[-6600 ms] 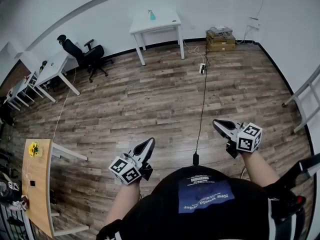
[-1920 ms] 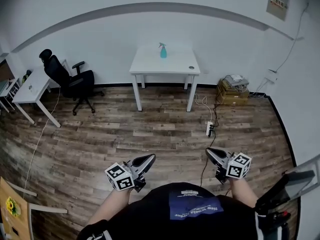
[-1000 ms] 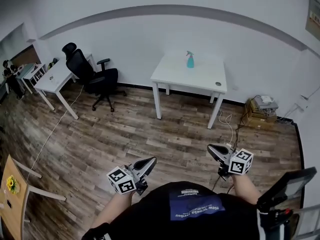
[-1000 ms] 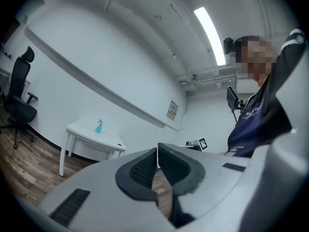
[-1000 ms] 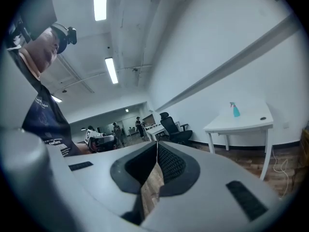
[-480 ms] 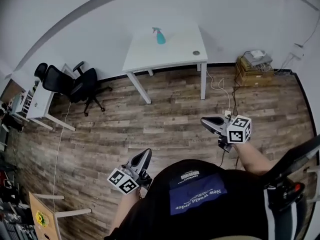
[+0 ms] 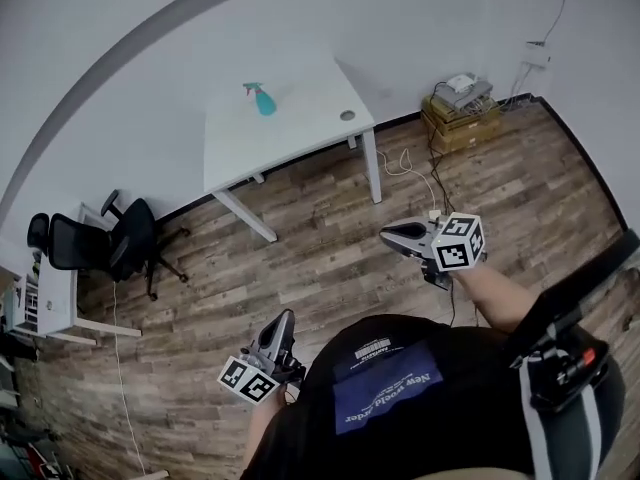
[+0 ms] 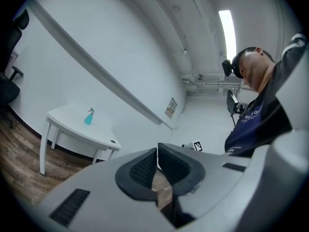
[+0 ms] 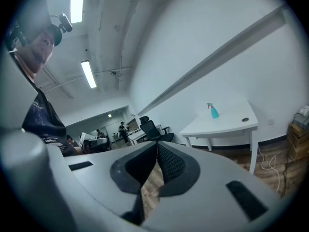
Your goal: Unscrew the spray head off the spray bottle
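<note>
A teal spray bottle [image 7: 262, 99] stands upright on a white table [image 7: 300, 128] against the far wall. It shows small in the left gripper view as the same spray bottle [image 8: 89, 116] and in the right gripper view as the spray bottle [image 9: 213, 111]. My left gripper [image 7: 283, 319] hangs low by my body, shut and empty, its tips [image 8: 157, 151] together. My right gripper [image 7: 387, 235] is held out over the wood floor, also shut with nothing in it, tips [image 9: 157, 146] touching. Both are far from the bottle.
A black office chair [image 7: 125, 245] stands left of the table beside another white desk [image 7: 50, 298]. Cardboard boxes [image 7: 460, 108] and a power strip with a cable [image 7: 432, 213] lie on the floor to the right. People [image 9: 121, 129] stand far off.
My head view has swung so the table and bottle now sit further left and higher. The right gripper has risen a little; the left has dropped lower. Both stay shut.
</note>
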